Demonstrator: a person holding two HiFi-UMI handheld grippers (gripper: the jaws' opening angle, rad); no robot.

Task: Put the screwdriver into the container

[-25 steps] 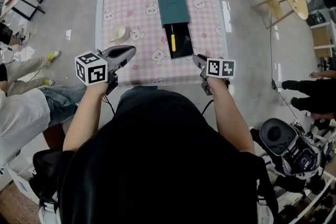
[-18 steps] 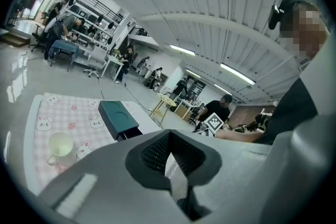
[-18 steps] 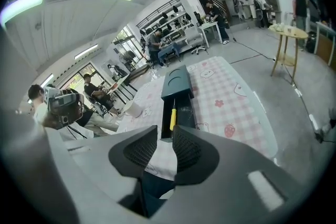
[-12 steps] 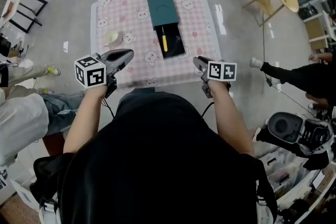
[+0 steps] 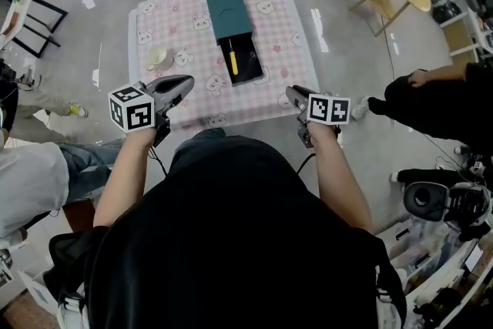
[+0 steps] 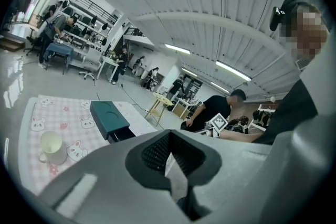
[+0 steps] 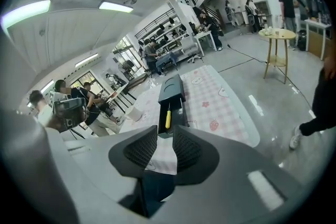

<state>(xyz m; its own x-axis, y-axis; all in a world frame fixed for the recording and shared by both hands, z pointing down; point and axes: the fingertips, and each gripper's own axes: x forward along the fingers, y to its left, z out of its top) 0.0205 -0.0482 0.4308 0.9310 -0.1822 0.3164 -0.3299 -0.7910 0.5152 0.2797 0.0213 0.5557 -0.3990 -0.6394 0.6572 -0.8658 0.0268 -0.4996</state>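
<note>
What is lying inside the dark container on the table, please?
A yellow-handled screwdriver lies in the open black half of the container. The teal lid covers the far half, so anything beneath it cannot be seen.

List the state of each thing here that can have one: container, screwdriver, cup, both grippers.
container: open, black tray showing past the teal cover.
screwdriver: lying in the container's open tray, held by neither gripper.
cup: upright on the table, left of the container; contents cannot be told.
left gripper: jaws together, nothing between them.
right gripper: jaws slightly apart, empty.
</note>
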